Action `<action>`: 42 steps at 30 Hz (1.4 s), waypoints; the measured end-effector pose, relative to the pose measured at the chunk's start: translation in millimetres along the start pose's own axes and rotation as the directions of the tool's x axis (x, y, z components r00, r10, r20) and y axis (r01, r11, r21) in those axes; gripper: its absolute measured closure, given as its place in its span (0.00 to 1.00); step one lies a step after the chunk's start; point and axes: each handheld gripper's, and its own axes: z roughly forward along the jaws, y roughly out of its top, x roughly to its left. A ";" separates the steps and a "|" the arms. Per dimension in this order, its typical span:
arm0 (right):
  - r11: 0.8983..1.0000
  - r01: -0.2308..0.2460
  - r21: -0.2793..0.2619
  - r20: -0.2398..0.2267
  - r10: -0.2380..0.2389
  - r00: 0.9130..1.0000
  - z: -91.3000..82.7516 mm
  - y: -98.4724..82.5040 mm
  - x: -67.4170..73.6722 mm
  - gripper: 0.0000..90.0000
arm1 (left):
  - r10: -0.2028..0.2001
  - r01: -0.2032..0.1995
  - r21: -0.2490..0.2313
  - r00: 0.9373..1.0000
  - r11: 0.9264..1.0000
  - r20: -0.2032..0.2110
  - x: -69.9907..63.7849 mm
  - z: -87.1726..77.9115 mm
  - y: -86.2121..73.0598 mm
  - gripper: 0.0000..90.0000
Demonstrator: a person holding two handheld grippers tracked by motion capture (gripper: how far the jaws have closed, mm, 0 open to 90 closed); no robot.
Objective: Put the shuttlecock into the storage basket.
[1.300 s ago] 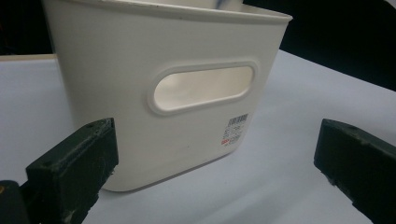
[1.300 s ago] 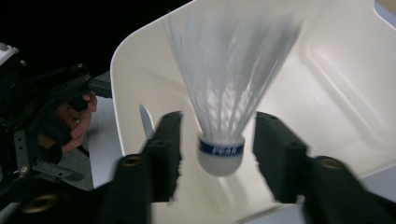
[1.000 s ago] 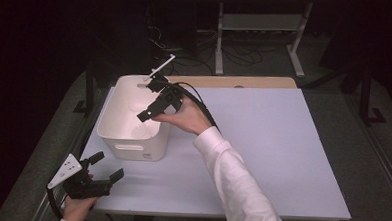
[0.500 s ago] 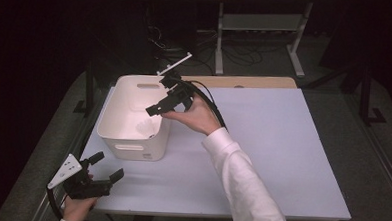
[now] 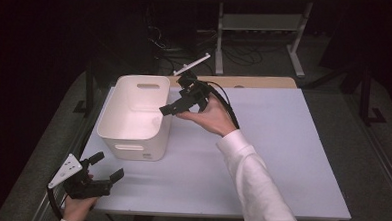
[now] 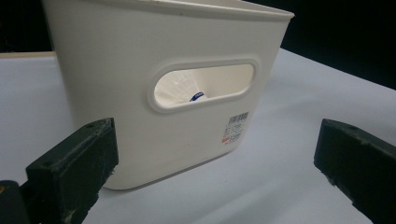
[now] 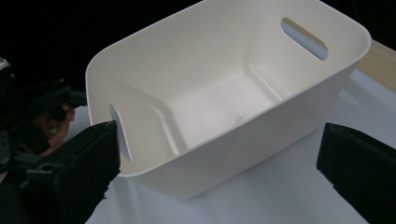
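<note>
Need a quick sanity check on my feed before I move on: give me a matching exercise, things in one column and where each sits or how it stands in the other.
Things:
1. bin
2. left gripper
3. right gripper
4. barcode label

Places or states:
A. open, raised beside the bin's rim
B. on the bin's outer wall, below the handle slot
C. open, low at the table's near left corner
D. upright on the table, left of centre

Pairs: 1-D, 2-C, 3-A, 4-B

Table brightly lit, surroundings dark, jaws blurred.
</note>
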 end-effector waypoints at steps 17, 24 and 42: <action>0.999 -0.010 -0.047 0.026 0.012 1.000 -28.9 -29.5 -20.5 0.00 | -0.013 0.013 -0.005 1.000 1.000 -0.009 -0.1 0.7 -0.4 0.00; 0.998 -0.007 -0.054 0.026 0.009 1.000 -33.4 -34.8 -22.7 0.00 | -0.014 0.014 -0.005 1.000 1.000 -0.010 -0.2 0.9 -0.6 0.00; 0.998 -0.033 -0.061 0.012 0.034 0.999 -43.4 -56.9 -34.8 0.00 | -0.013 0.013 -0.004 1.000 1.000 -0.014 0.2 0.9 -0.6 0.00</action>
